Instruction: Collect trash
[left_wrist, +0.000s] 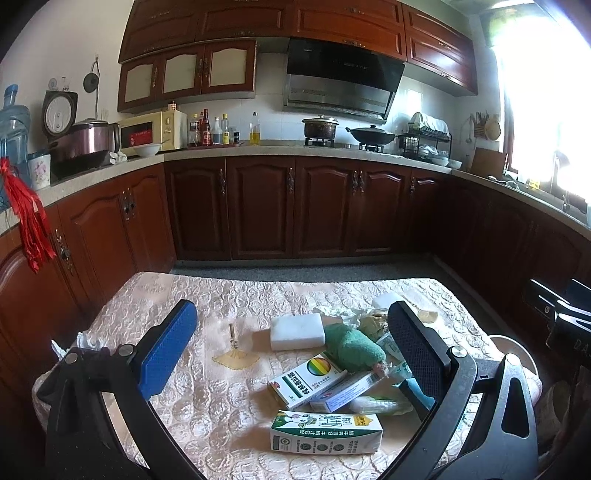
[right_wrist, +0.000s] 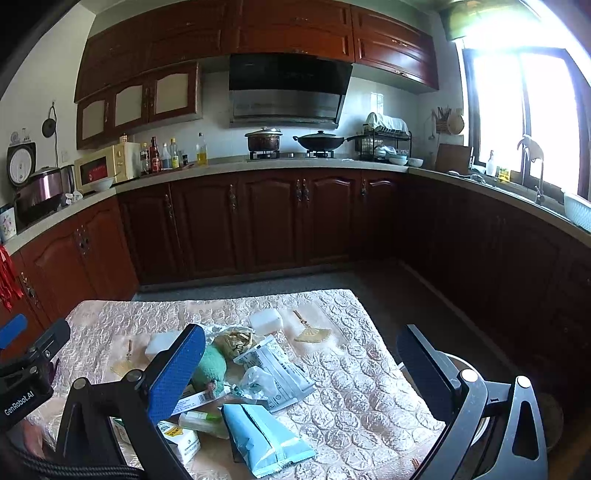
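Both grippers are hovering over the table, jaws spread wide, holding nothing: left gripper (left_wrist: 291, 332), right gripper (right_wrist: 301, 349). Trash is lying piled on the quilted tablecloth (right_wrist: 369, 391): nearest a green-white milk carton (left_wrist: 325, 432) and light blue pouch (right_wrist: 264, 439), then small boxes (left_wrist: 306, 380), green cloth (left_wrist: 352, 349), white foam block (left_wrist: 297, 332). Kitchen cabinets (left_wrist: 295, 206) are sitting far behind.

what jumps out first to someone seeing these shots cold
A heap of trash sits mid-table on the quilted cloth: a green-and-white milk carton nearest, a green towel behind it, and a light blue pouch on the right side. Both claws, left and right, hang open above it, holding nothing. Glaring window light washes out the right.
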